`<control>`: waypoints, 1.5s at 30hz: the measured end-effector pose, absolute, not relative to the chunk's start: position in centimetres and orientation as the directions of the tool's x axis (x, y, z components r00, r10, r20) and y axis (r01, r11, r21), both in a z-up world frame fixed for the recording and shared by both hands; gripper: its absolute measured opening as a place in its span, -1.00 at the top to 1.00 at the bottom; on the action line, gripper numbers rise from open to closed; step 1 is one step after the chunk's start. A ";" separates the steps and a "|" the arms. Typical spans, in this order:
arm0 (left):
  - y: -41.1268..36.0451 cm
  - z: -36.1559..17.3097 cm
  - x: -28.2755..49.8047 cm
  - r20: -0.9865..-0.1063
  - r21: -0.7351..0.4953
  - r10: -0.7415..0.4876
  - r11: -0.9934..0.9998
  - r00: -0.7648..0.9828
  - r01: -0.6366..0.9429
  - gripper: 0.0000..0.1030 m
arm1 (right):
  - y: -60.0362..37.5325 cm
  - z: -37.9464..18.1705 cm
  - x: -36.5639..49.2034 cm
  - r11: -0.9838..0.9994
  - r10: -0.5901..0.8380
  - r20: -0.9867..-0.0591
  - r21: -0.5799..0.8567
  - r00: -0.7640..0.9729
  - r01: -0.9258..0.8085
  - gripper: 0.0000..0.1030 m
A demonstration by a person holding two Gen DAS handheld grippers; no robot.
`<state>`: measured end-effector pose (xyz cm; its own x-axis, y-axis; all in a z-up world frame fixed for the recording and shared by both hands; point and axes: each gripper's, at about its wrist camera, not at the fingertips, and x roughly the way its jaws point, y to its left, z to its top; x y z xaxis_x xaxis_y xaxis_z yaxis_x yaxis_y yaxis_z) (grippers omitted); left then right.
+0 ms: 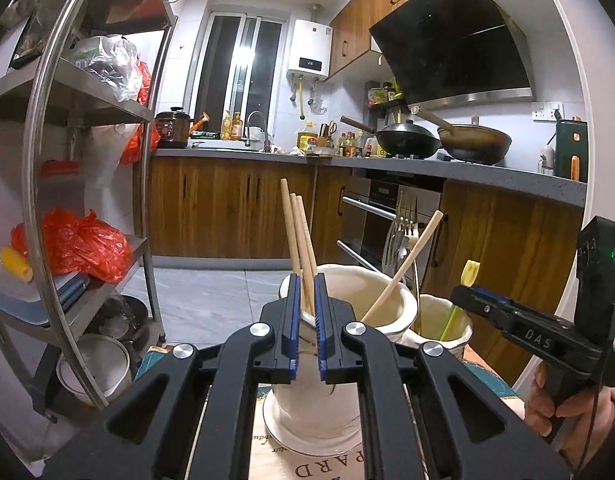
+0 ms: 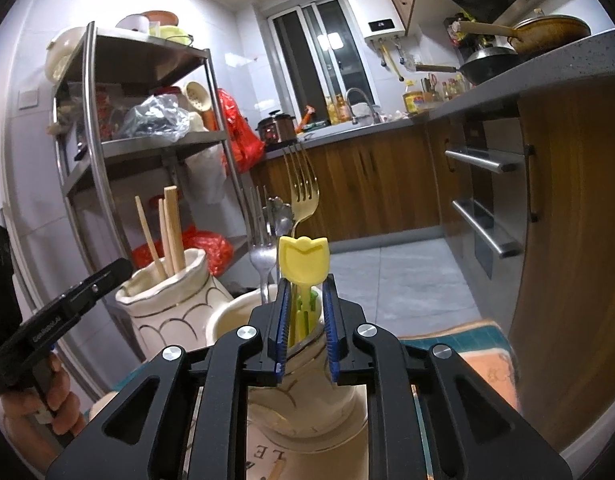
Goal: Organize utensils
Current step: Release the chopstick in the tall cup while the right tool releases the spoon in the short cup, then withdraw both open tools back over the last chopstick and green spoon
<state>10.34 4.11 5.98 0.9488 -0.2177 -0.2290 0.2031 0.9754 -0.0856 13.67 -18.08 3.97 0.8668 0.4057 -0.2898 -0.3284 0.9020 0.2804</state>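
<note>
Nearest the left wrist camera, left gripper [image 1: 306,280] jaws nearly closed around two wooden chopsticks [image 1: 303,240] standing in a cream ceramic cup [image 1: 387,300]; actual pad contact unclear. A third chopstick leans right. Right gripper [image 2: 306,284] jaws slightly parted, flanking a yellow tulip-topped utensil [image 2: 303,258] in a second cup [image 2: 307,404], pads apparently not pressing. Forks [image 2: 303,188] stand behind it. Beyond: metal shelf rack [image 2: 155,148], then kitchen counter [image 1: 235,154].
</note>
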 end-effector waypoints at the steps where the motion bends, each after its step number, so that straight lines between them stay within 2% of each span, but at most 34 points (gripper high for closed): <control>1: 4.1 6.0 10.3 -0.228 -0.086 -0.216 0.976 0.949 0.202 0.86 | -18.1 4.0 13.6 0.902 0.405 -0.289 0.282 0.868 -0.327 0.58; 3: 4.1 6.0 10.3 -0.228 -0.085 -0.216 0.976 0.949 0.202 0.84 | -18.2 4.0 13.5 0.900 0.407 -0.281 0.288 0.869 -0.328 0.47; 5: 4.2 6.0 10.3 -0.223 -0.085 -0.212 0.977 0.952 0.197 0.47 | -18.3 4.1 13.4 0.898 0.408 -0.271 0.289 0.872 -0.330 0.38; 6: 4.3 6.0 10.2 -0.214 -0.087 -0.206 0.978 0.955 0.192 0.23 | -18.3 4.2 13.3 0.899 0.405 -0.263 0.288 0.875 -0.329 0.26; 7: 4.3 6.1 10.1 -0.206 -0.087 -0.203 0.978 0.957 0.189 0.16 | -18.4 4.3 13.2 0.899 0.405 -0.257 0.290 0.877 -0.330 0.12; 11: 4.7 6.3 9.8 -0.191 -0.087 -0.185 0.981 0.964 0.171 -0.09 | -18.7 4.3 13.1 0.892 0.411 -0.244 0.306 0.878 -0.333 -0.22; 13: 4.9 6.3 9.8 -0.190 -0.089 -0.176 0.983 0.966 0.161 -0.23 | -18.9 4.4 12.9 0.887 0.416 -0.232 0.317 0.879 -0.336 -0.53; 14: 5.0 6.3 9.8 -0.187 -0.089 -0.168 0.984 0.968 0.154 -0.28 | -19.0 4.5 12.9 0.886 0.416 -0.228 0.320 0.881 -0.335 -0.57; 16: 5.2 6.4 9.6 -0.180 -0.086 -0.152 0.987 0.972 0.138 -0.54 | -19.2 4.6 12.9 0.887 0.408 -0.221 0.324 0.886 -0.328 -0.74; 20: 5.7 6.4 9.1 -0.159 -0.093 -0.099 0.992 0.982 0.085 -0.89 | -19.7 4.7 12.8 0.888 0.395 -0.218 0.338 0.892 -0.311 -0.85; 28: 7.0 6.3 8.9 -0.227 -0.125 -0.042 0.992 0.973 0.014 -0.89 | -20.1 6.3 11.4 0.914 0.349 -0.244 0.302 0.905 -0.271 -0.90; 34: 7.9 7.2 7.7 -0.258 -0.153 -0.031 0.988 0.966 -0.009 -0.89 | -20.6 6.8 9.4 0.940 0.308 -0.310 0.248 0.899 -0.236 -0.90; 42: 7.3 7.3 4.7 -0.330 -0.066 -0.037 0.998 0.943 0.016 -0.89 | -20.9 6.1 7.2 0.954 0.293 -0.444 0.192 0.847 -0.229 -0.90; 45: 7.0 6.8 4.0 -0.382 -0.058 -0.059 0.998 0.922 0.040 -0.89 | -20.4 5.3 6.7 0.959 0.282 -0.505 0.158 0.816 -0.233 -0.90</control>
